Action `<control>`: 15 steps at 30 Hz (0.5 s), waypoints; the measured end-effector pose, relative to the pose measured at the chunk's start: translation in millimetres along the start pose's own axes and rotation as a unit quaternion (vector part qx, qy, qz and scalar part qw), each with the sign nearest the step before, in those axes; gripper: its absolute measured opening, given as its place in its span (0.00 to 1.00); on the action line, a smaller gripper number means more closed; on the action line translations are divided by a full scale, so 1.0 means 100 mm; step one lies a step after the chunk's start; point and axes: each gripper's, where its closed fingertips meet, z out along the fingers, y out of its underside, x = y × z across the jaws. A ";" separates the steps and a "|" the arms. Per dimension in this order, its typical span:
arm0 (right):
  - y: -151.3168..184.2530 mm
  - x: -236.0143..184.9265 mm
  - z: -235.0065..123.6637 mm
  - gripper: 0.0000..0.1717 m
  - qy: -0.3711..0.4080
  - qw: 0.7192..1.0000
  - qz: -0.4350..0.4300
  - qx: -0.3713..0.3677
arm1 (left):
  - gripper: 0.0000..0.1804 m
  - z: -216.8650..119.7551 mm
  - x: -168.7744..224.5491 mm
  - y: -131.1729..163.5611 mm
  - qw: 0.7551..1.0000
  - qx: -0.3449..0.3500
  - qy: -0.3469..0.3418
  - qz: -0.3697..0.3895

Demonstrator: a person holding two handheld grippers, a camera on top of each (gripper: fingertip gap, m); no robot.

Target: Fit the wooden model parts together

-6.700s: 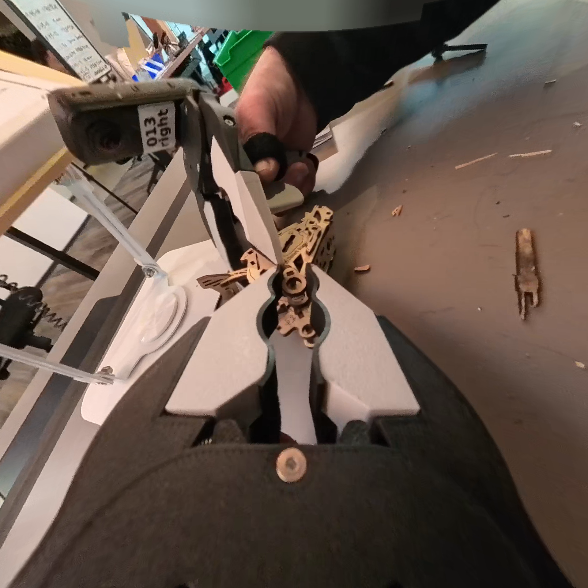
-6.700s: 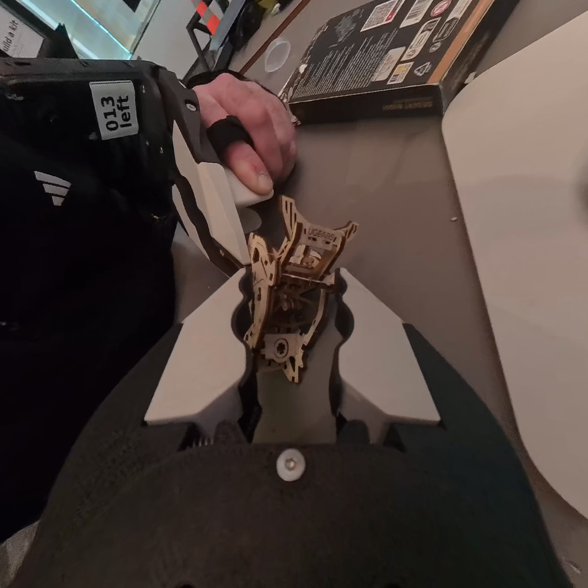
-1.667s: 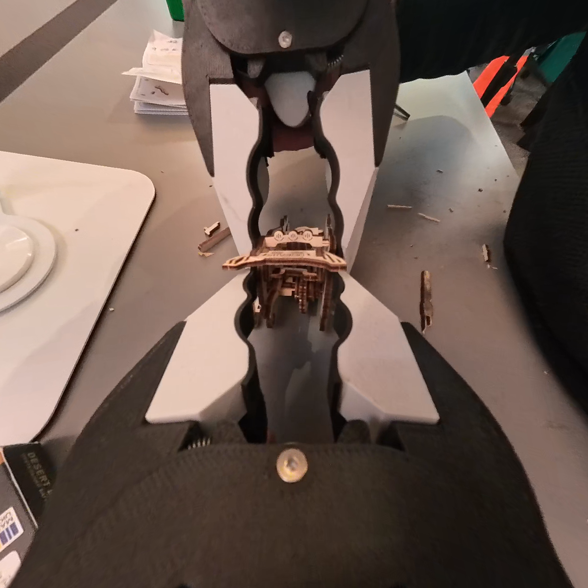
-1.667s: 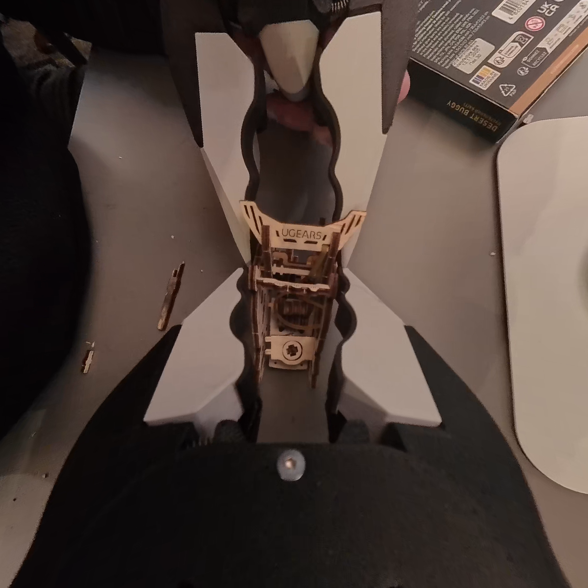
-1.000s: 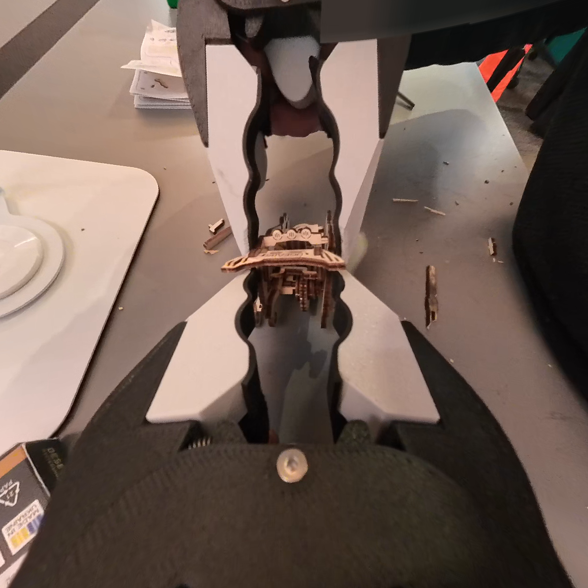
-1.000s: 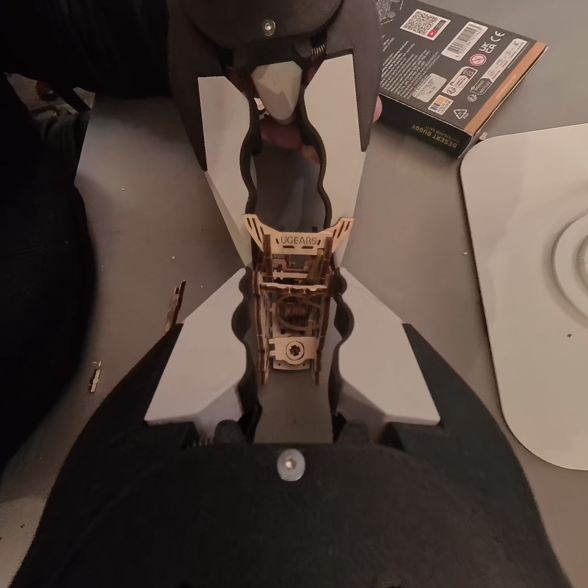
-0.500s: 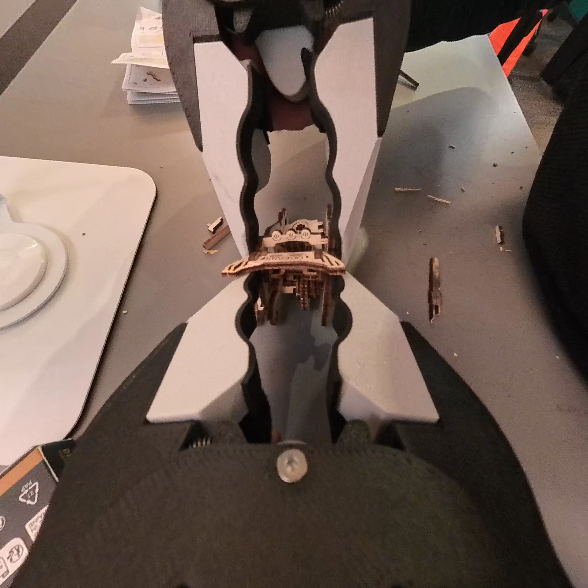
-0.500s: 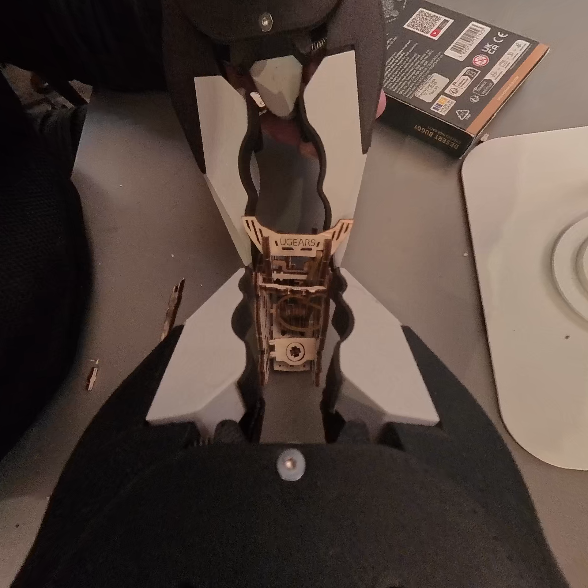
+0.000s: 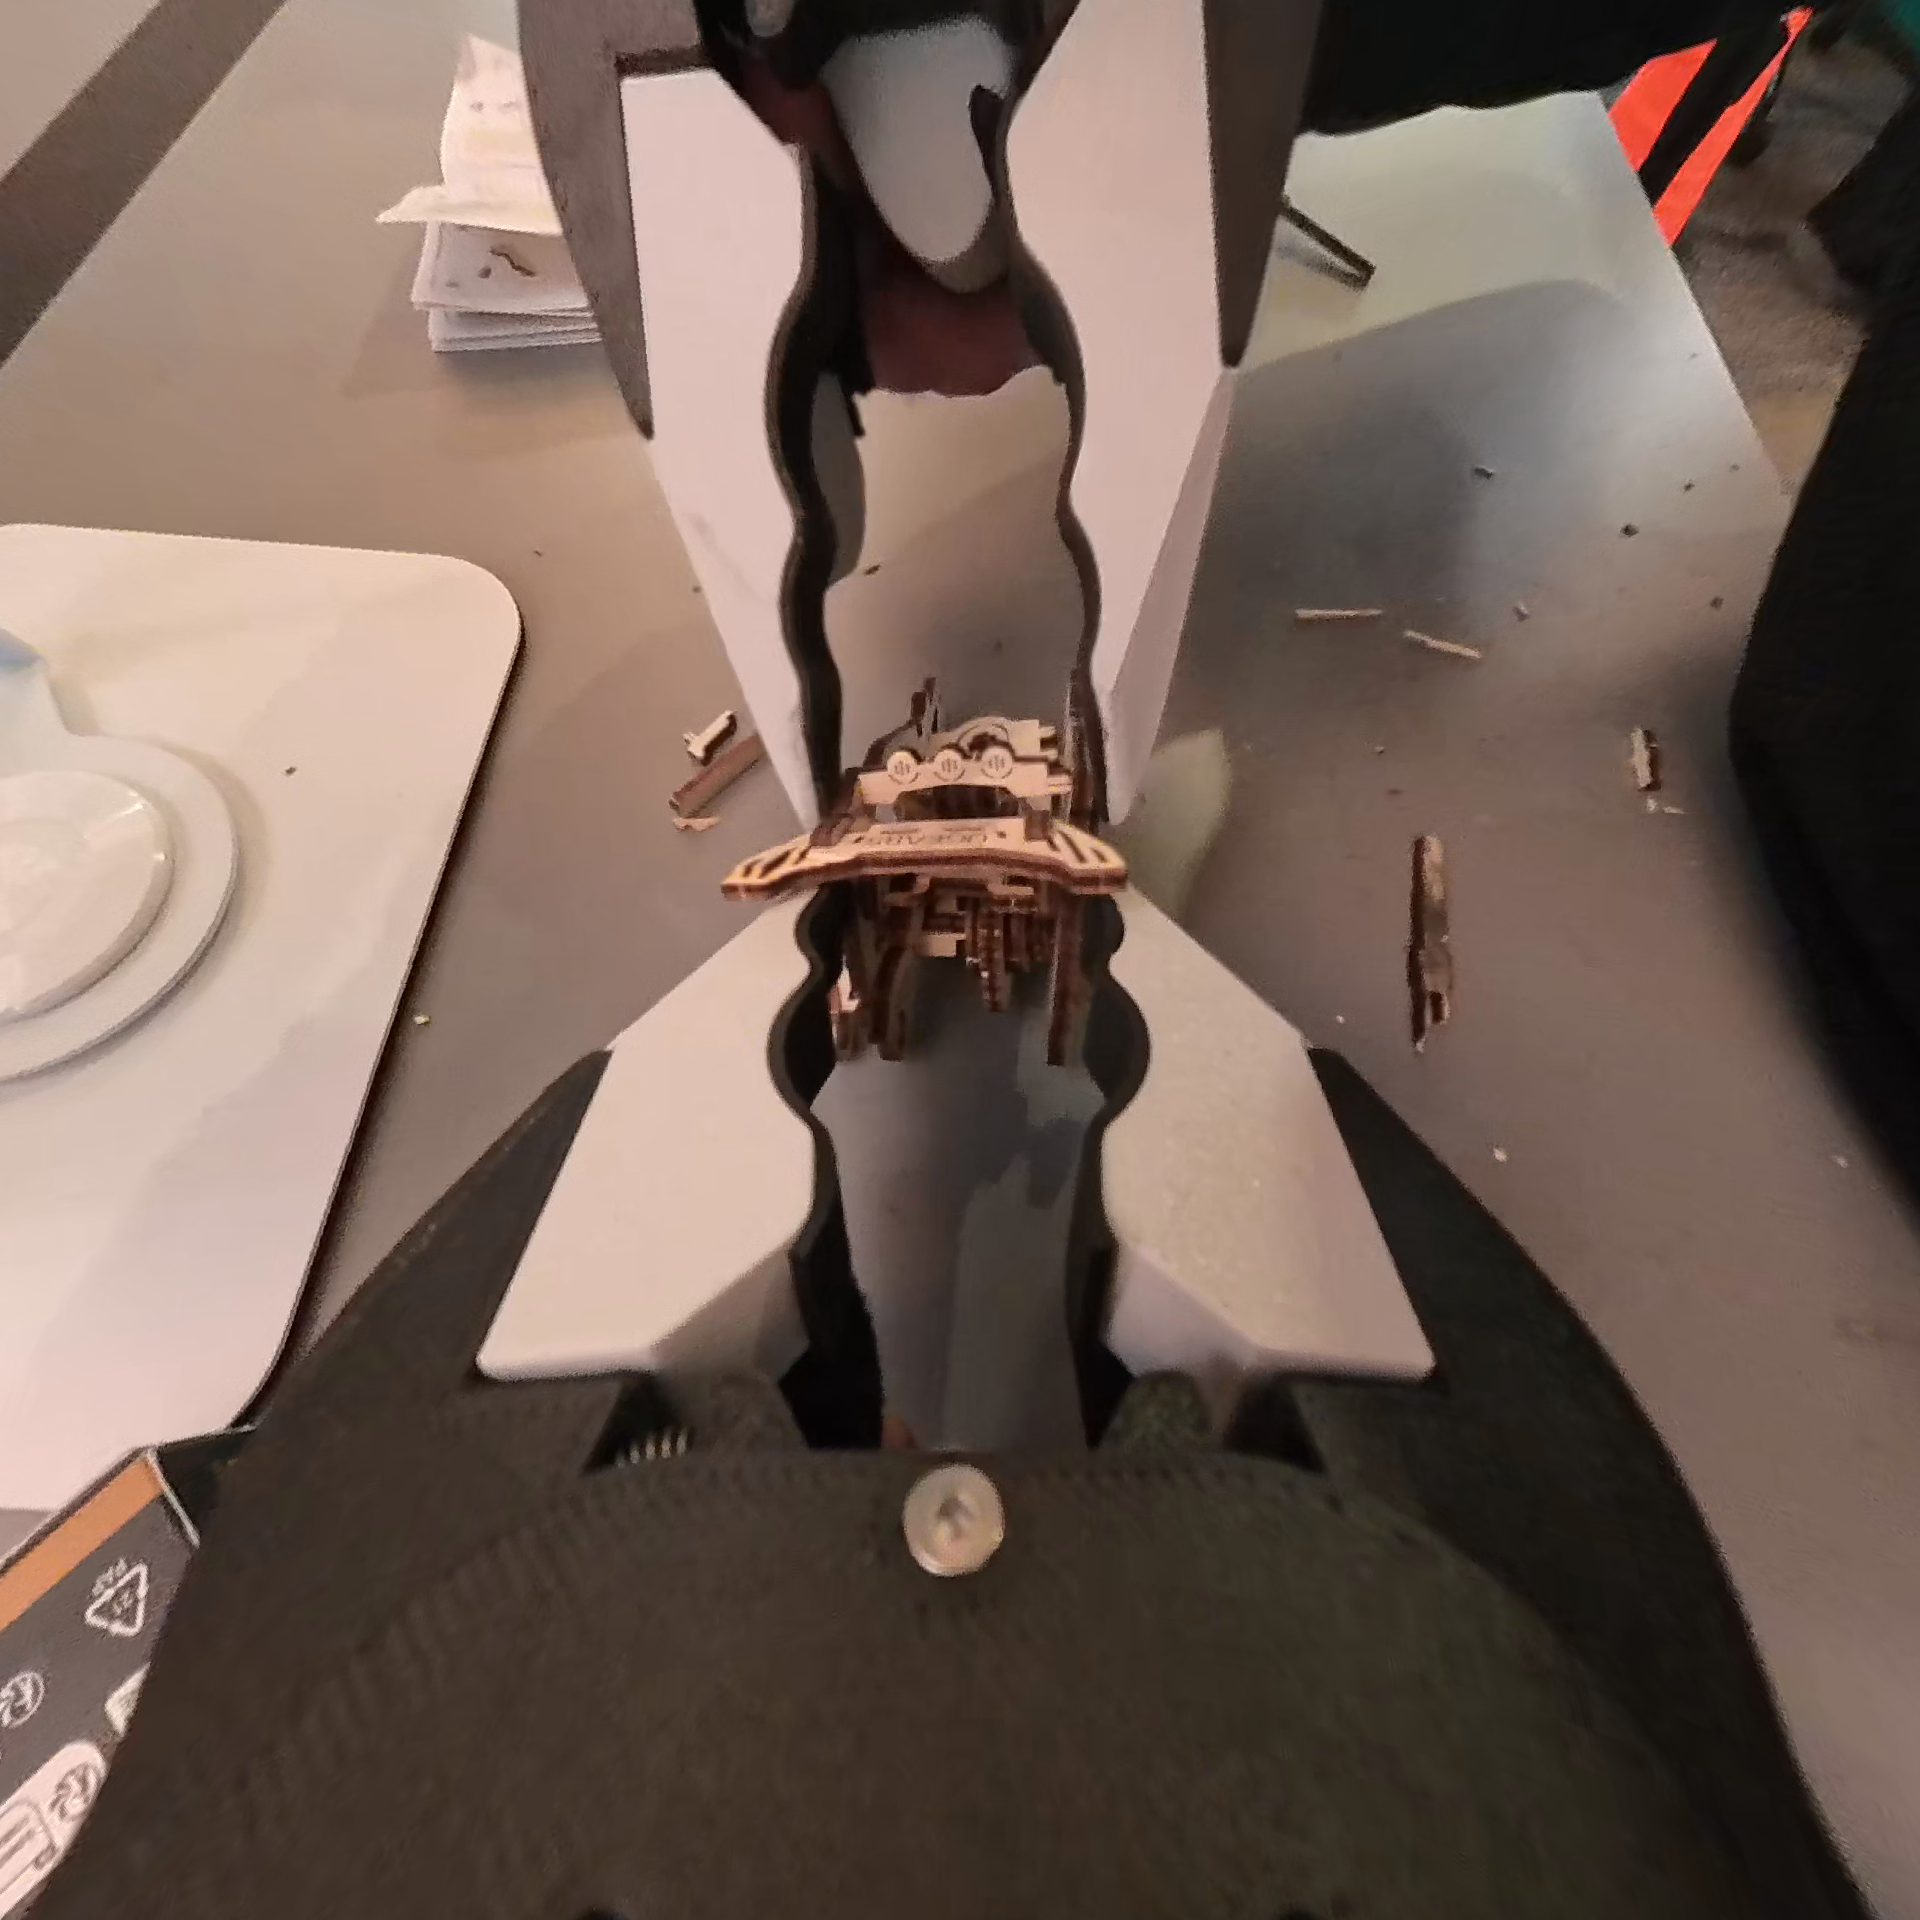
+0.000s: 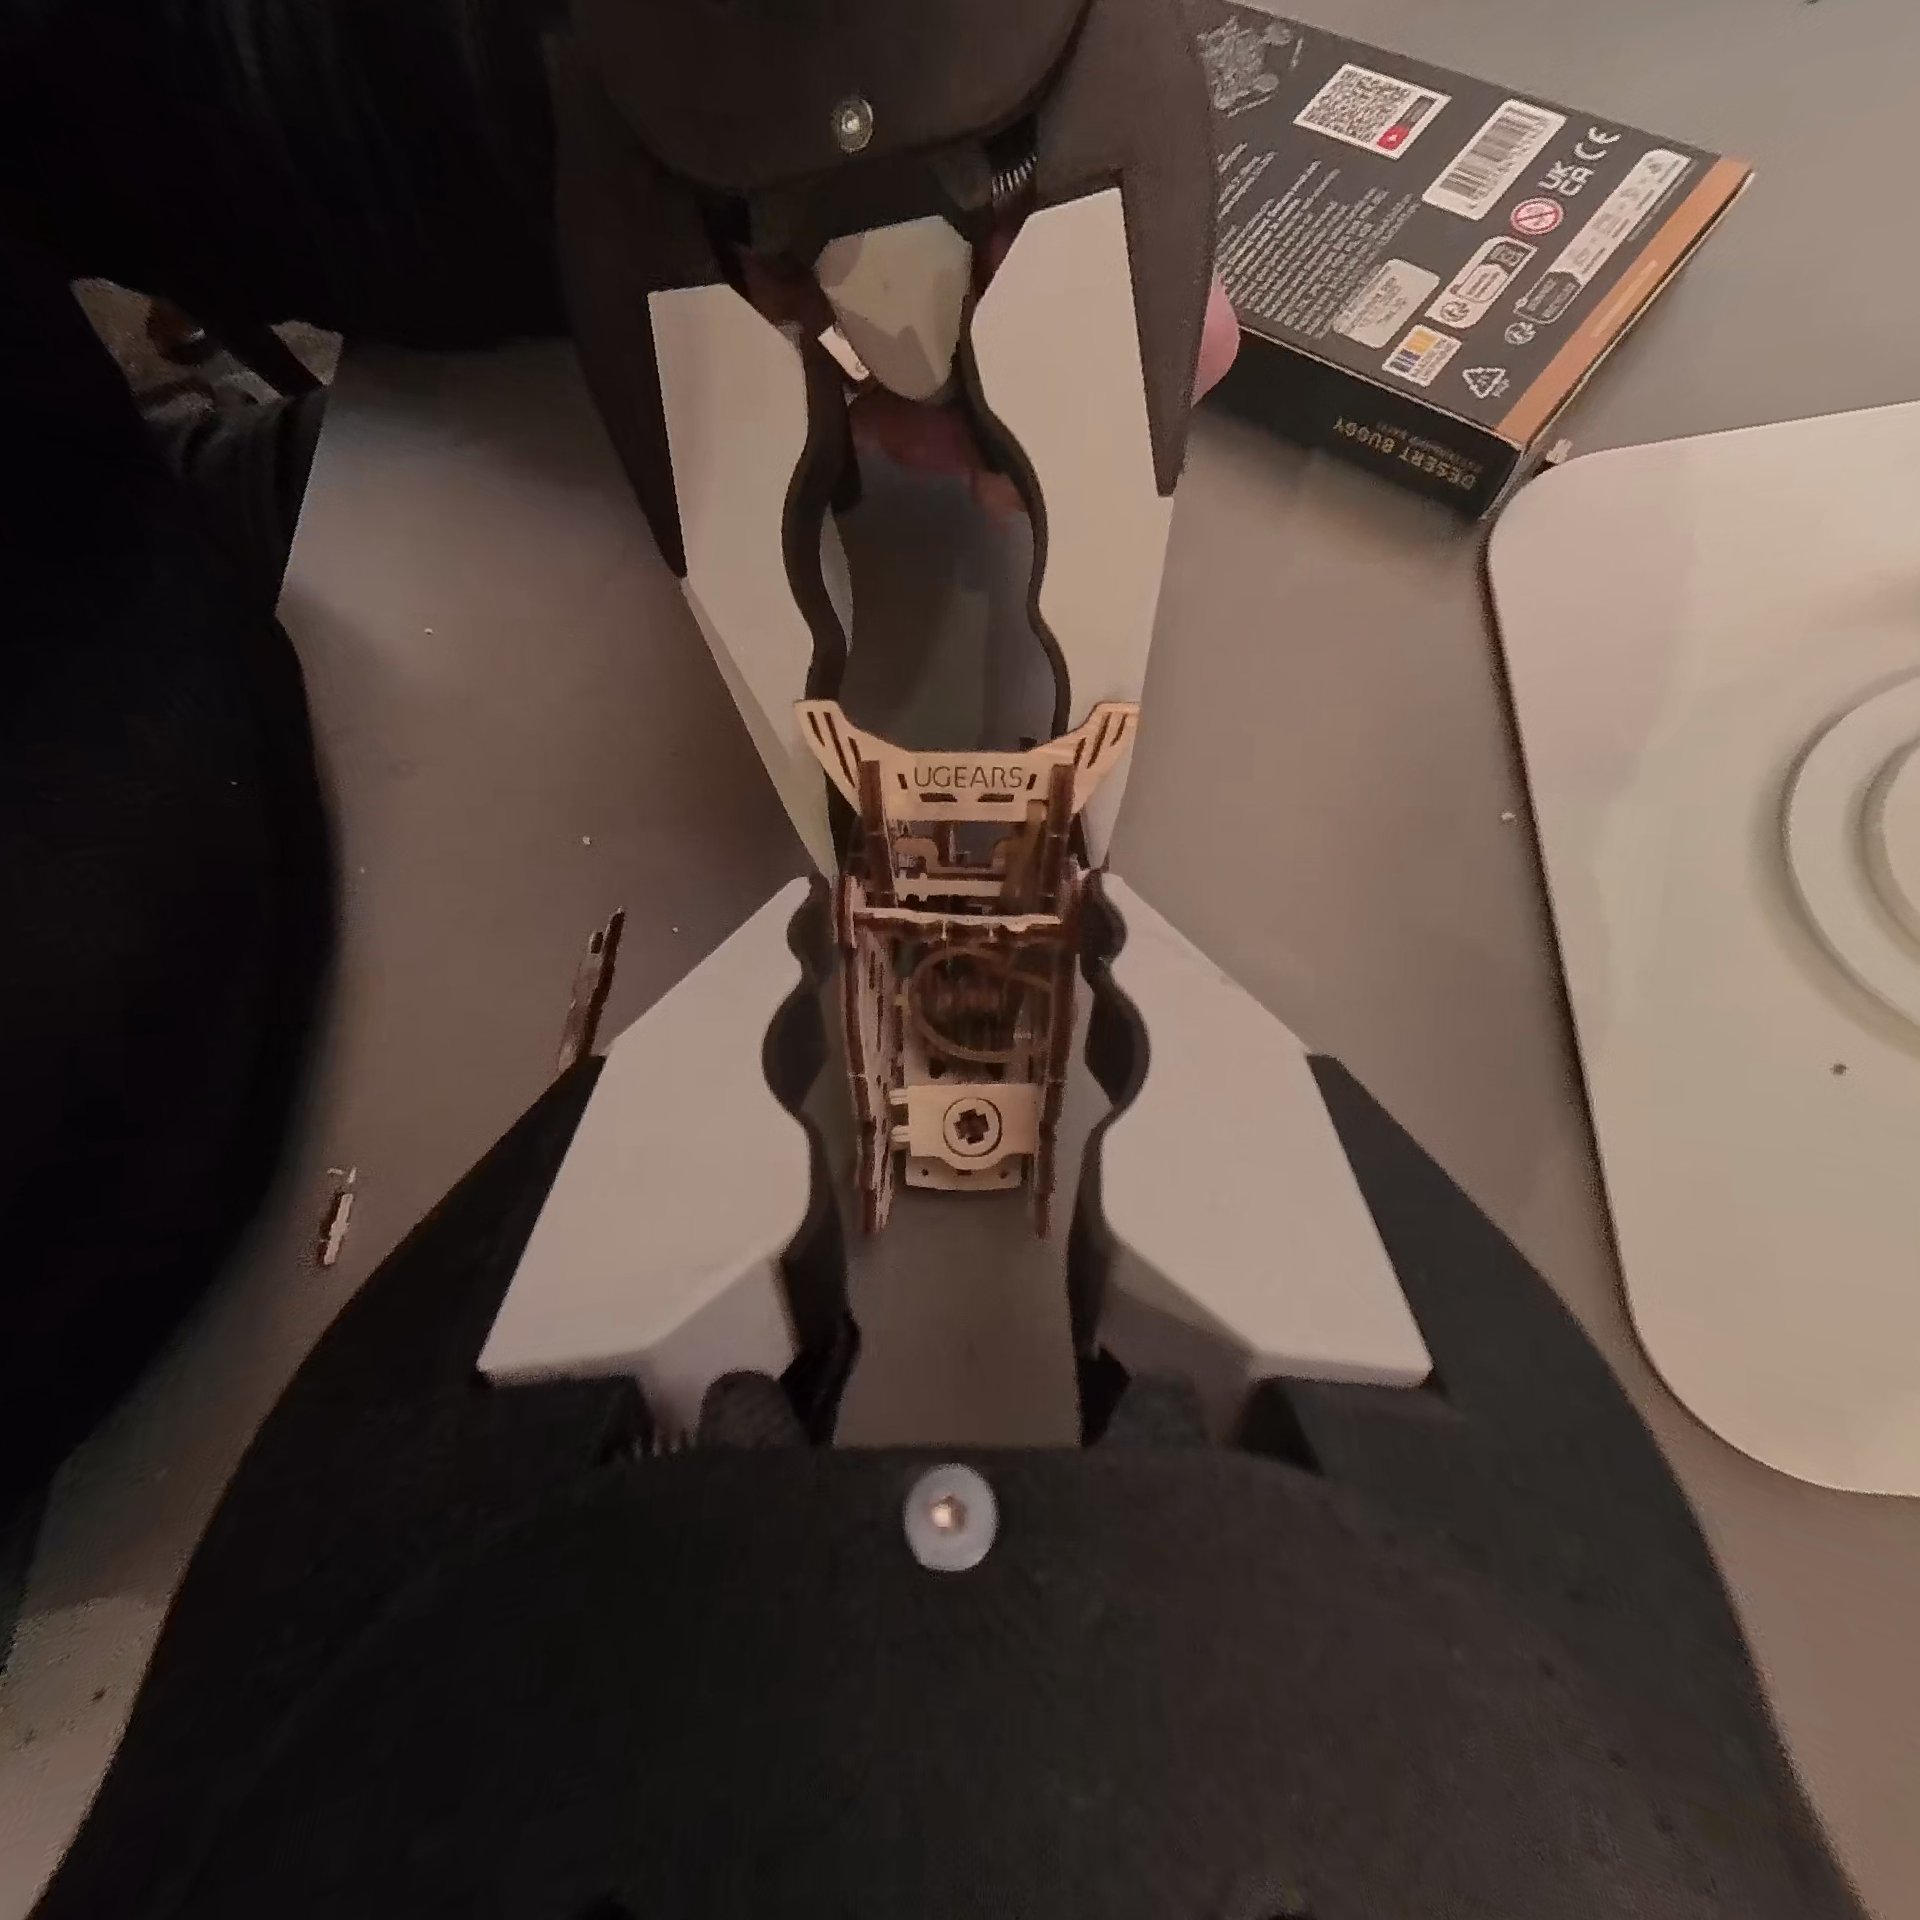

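A small wooden model, a buggy-like frame with a curved bumper [image 9: 925,862], hangs above the grey table [image 9: 1351,1143] between my two grippers, which face each other. My left gripper [image 9: 961,914] is shut on the bumper end, its pads against the model's side walls. My right gripper [image 10: 956,894] is shut on the other end, where a coil spring and a round hub show on the model [image 10: 956,1039]. Each gripper also shows in the other's view, coming in from the top: the right gripper [image 9: 966,800] and the left gripper [image 10: 956,842].
A white board [image 9: 260,935] with a round disc lies at the left, also in the right wrist view [image 10: 1714,831]. A black kit box [image 10: 1455,229] and a paper stack [image 9: 488,260] lie farther off. Wood scraps [image 9: 1429,935] [image 10: 587,987] are scattered about. A person's dark clothing [image 9: 1849,727] borders the table.
Both grippers keep their hold on the model. The two grippers have drawn slightly closer together and the views have shifted a little; 6.7 s ago they held it at an angle.
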 end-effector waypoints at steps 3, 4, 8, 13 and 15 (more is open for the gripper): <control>0.00 0.01 0.01 0.26 0.006 1.000 -0.005 0.004 | 0.24 0.00 -0.01 0.01 1.000 -0.006 -0.002 0.006; 0.00 0.01 0.01 0.26 0.006 1.000 -0.005 0.005 | 0.24 0.00 -0.01 0.01 1.000 -0.007 -0.004 0.005; 0.00 0.01 0.01 0.26 0.007 1.000 -0.009 0.001 | 0.24 0.01 -0.01 0.01 1.000 -0.013 -0.006 0.009; 0.00 0.00 0.01 0.25 0.005 1.000 -0.012 -0.004 | 0.24 0.01 0.00 0.01 1.000 -0.019 -0.006 0.012; 0.00 0.00 0.02 0.25 0.004 1.000 -0.011 -0.005 | 0.24 0.01 0.00 0.01 1.000 -0.021 -0.006 0.014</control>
